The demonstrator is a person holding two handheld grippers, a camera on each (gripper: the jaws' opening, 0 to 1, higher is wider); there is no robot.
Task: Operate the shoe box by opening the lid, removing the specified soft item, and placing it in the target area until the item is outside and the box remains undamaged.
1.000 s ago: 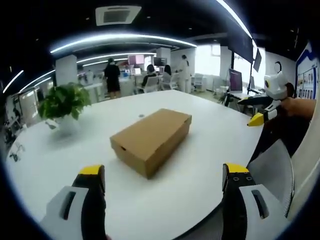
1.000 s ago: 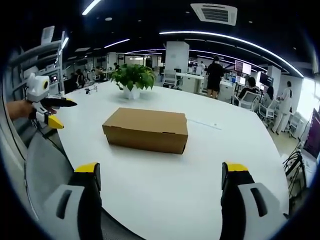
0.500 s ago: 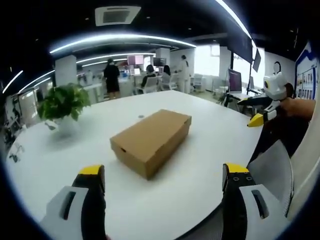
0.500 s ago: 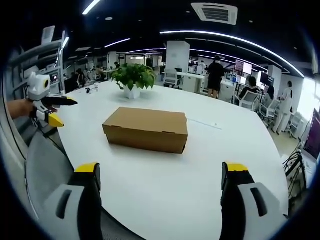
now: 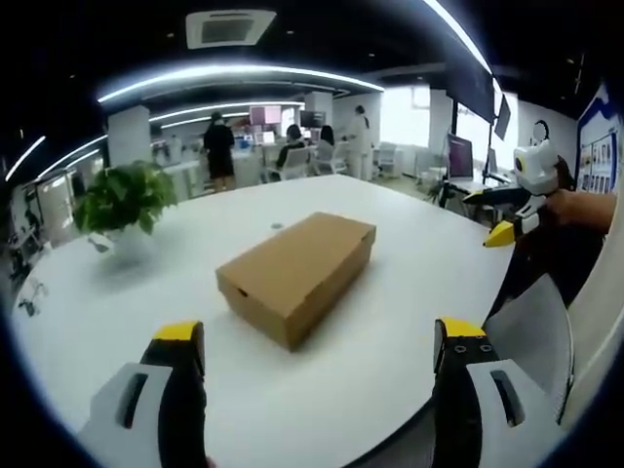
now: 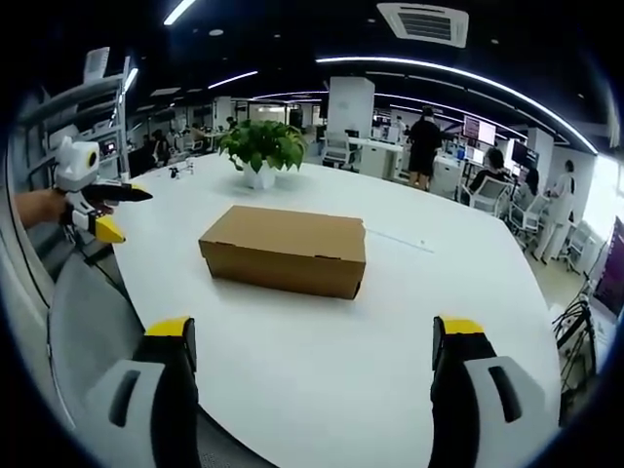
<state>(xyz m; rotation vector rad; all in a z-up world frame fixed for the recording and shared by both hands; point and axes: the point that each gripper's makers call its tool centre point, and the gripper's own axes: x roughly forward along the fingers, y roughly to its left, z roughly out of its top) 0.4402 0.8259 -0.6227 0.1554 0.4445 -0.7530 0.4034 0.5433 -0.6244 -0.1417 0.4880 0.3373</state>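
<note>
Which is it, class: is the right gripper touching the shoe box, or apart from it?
Apart. In the right gripper view, bare white table lies between the open right gripper and the closed shoe box.

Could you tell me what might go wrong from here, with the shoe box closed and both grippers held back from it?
1. The shoe box sits loose on the smooth white table; prying its closed lid one-sided may slide it rather than open it.
2. Both the left gripper and the right gripper are open and held well short of the box; hard fingers pushed into the thin cardboard could dent or tear it.
3. The potted plant stands beyond the box and could be knocked.
</note>
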